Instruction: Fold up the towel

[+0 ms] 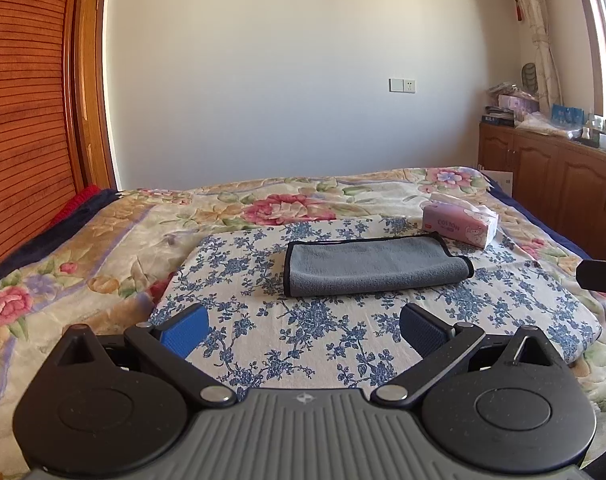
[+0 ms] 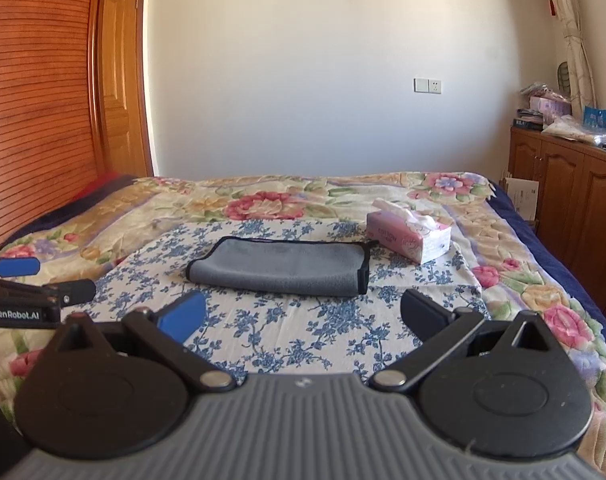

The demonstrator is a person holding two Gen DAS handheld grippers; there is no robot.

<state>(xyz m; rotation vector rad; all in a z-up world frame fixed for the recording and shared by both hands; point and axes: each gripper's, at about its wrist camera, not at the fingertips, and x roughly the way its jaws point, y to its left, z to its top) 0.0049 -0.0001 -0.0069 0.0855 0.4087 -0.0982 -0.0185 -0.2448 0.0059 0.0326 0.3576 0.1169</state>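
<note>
1. Both tongs are spread wide and hold nothing: your left gripper and your right gripper each hover above the blue-flowered cloth, short of the work.
2. The grey towel lies ahead of both sets of fingers, slightly right of centre for the left tongs and slightly left of centre for the right. It looks folded over once, with a rounded fold toward you and black-piped edges at the ends.
3. If another fold is due, I would bring each gripper to its own short end, come in low, and pinch every layer at the piping, not just the top one.
4. Lift only enough to clear the cloth, carry one end over the other, and line up the piping before you let go.
5. Keep clear of the pink tissue pack, which sits just beyond the towel, ahead and to the right of both tongs.
6. Hard to judge: how many layers the towel has, and whether its far edges are aligned.
7. Each view shows only a sliver of the other gripper at its edge, so the spacing between them is unclear.
</note>
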